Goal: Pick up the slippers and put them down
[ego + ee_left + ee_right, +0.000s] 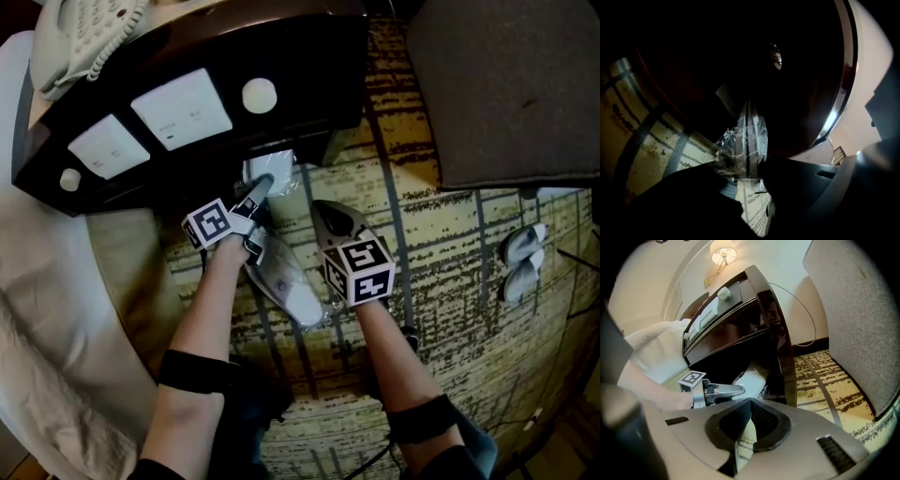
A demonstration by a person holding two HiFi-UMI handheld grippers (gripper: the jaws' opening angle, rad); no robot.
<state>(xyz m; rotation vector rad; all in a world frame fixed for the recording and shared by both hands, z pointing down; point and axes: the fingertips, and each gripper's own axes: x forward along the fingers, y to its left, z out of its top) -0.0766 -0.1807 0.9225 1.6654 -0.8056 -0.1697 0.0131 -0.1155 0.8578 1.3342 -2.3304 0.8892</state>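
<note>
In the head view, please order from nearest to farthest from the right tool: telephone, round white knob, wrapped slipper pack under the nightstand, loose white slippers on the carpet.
1. wrapped slipper pack, just up-left of the right tool
2. round white knob, on the nightstand top
3. loose white slippers, far right
4. telephone, top left corner

At 6 o'clock your right gripper [750, 408] has its jaws closed together, pinching a thin cream printed strip [745, 441]. Just above, toward 9 o'clock, your left gripper [738, 391] lies level behind its marker cube [691, 378]. Its finger points at a plastic-wrapped slipper pack [752, 379] in the dark opening under the nightstand [764, 319] at centre. A white knob [723, 293] sits on top at 11 o'clock, with a lit wall lamp [723, 255] above. White bedding [656, 348] fills 9 o'clock, and patterned carpet [829, 385] lies at 4 o'clock.
</note>
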